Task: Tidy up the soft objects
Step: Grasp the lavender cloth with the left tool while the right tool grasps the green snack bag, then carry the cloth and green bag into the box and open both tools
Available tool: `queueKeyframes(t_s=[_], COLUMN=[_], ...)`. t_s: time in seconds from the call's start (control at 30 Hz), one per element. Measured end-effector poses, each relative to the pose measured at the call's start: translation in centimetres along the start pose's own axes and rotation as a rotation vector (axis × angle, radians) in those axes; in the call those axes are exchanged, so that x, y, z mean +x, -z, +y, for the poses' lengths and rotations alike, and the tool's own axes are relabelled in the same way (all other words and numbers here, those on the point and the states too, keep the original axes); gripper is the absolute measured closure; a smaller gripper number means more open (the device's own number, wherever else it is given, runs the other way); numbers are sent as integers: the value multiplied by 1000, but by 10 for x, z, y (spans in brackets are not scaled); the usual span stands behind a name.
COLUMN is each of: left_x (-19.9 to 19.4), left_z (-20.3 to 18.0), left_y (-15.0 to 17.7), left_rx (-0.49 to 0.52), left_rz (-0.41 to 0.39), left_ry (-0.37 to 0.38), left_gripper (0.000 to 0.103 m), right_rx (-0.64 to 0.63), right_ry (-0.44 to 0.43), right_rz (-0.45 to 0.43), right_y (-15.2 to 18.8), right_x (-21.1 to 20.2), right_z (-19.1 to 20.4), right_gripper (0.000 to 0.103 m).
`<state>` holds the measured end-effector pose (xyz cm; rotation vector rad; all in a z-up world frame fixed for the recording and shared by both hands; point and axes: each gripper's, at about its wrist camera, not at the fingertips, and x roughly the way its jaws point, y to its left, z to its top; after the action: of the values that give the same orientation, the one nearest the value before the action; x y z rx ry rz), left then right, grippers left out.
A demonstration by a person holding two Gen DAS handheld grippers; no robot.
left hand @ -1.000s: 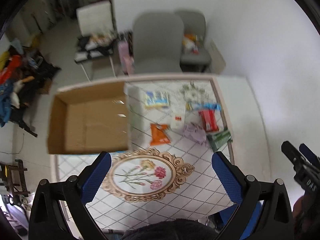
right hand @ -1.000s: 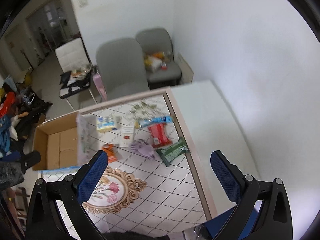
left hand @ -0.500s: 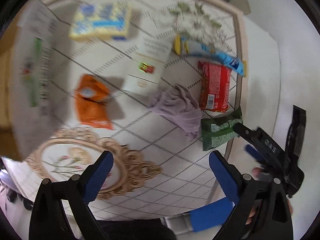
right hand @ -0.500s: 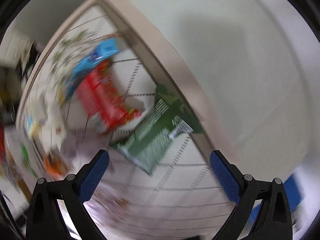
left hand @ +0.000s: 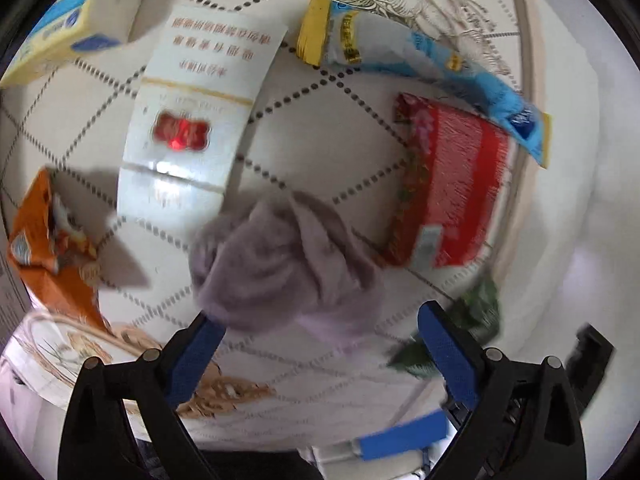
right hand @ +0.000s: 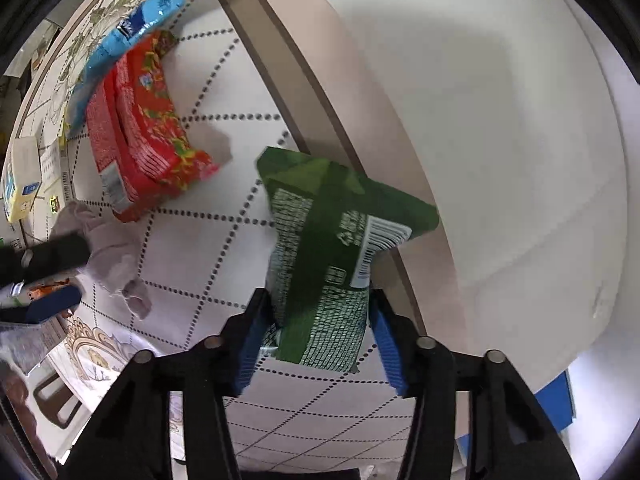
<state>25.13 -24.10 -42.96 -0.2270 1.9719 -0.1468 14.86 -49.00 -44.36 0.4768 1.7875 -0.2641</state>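
Cloth (left hand: 288,264), crumpled lilac, soft, on quilted tabletop (left hand: 340,128) | left gripper (left hand: 316,344) closing around it, pads apart | green foil packet (right hand: 336,240), crinkled, at table edge | right gripper (right hand: 316,340) closing, pads flanking it

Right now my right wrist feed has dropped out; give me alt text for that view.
The right gripper points down at the table, its blue jaws closing on the near end of a green packet lying by the table's edge. A red packet and a blue one lie beyond on the patterned cloth; a crumpled lilac cloth sits left, by the left gripper.
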Motion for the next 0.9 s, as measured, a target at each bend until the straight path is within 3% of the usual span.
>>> queueKeyframes(t_s=[0.07,0.1,0.17,0.27,0.37,0.53,0.7,0.83,0.9], left_x=[2,5,8,2,-13,-56,-132,-204,-236], left_z=[-5,-9,-11,-15,-18,-4,40,78,115], left_y=[-2,0,5,18,45,97,157,169,182], left_rx=[50,86,129,183,259,310,292,238,202], left_rz=[-53,-66,-89,-133,-193,-262,-361,-436,-475], left_ry=[-59,-80,-102,-150,-187,-130,-49,-11,14], left_gripper=[52,56,58,60,60,60,60,60,60], right_rx=[58,75,83,56,63,-23,-200,-331,-395], right_ry=[-44,-57,-53,-47,-101,-147,-227,-323,-361], right_rz=[5,-2,-23,-55,-59,-102,-147,-168,-170], right_y=[4,5,10,13,25,62,102,140,155], right_x=[11,16,19,19,19,-17,-98,-152,-171], right_z=[-11,-15,-17,-8,-11,3,64,120,164], right_gripper=[47,48,48,58,63,64,64,64,64])
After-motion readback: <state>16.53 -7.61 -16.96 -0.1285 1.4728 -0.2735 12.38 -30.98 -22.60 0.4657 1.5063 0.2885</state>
